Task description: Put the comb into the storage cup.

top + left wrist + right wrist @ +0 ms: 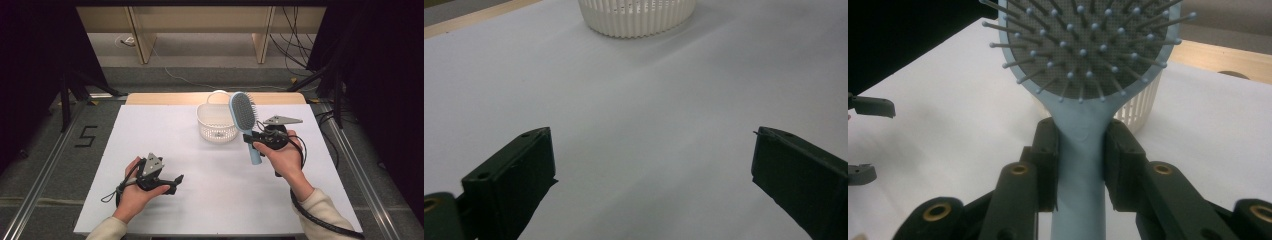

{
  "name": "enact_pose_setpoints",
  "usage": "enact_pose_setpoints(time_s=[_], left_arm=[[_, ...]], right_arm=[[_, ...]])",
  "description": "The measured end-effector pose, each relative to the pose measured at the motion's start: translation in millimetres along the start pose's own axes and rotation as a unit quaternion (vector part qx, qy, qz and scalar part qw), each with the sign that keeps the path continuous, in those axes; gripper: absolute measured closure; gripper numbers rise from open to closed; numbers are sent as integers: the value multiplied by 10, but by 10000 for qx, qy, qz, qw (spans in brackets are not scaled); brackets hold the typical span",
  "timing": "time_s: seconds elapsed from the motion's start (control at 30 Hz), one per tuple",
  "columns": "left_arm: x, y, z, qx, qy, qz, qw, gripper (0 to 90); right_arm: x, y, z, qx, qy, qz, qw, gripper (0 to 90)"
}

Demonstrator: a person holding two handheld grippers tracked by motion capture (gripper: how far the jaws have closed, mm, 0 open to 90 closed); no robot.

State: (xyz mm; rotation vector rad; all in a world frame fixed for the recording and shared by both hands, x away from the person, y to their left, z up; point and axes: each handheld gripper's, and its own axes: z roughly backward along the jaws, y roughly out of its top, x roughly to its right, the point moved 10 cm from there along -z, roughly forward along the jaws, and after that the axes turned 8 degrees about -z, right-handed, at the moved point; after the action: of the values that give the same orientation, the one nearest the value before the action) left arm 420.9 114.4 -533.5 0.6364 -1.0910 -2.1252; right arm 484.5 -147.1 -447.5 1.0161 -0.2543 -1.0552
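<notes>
Hairbrush is clamped at its handle by right hand-held gripper, prob. for dropping into basket; left hand-held gripper is kept apart, idle.

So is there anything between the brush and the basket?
Nothing visible. The right gripper holds the brush by its handle, head raised beside the white basket, whose open top looks empty. The left gripper rests well away, jaws open.

A white slatted basket stands far back on the white table.
</notes>
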Motion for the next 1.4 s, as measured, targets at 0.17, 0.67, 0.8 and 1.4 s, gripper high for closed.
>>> enact_pose_setpoints(time_s=[0.17,0.67,0.8,1.4], left_arm=[[2,-1,-2,-2,-5,-5,10000,33],[1,-1,-2,0,0,0,10000,34],[2,-2,-3,-4,-4,-8,10000,34],[0,-3,-5,-5,0,-1,10000,35]], right_arm=[[-1,29,9,87,-14,-3,10000,708],[-6,59,7,149,-19,4,9999,708],[-9,66,2,166,-25,6,9999,708],[-14,120,-13,229,-16,19,9997,708]])
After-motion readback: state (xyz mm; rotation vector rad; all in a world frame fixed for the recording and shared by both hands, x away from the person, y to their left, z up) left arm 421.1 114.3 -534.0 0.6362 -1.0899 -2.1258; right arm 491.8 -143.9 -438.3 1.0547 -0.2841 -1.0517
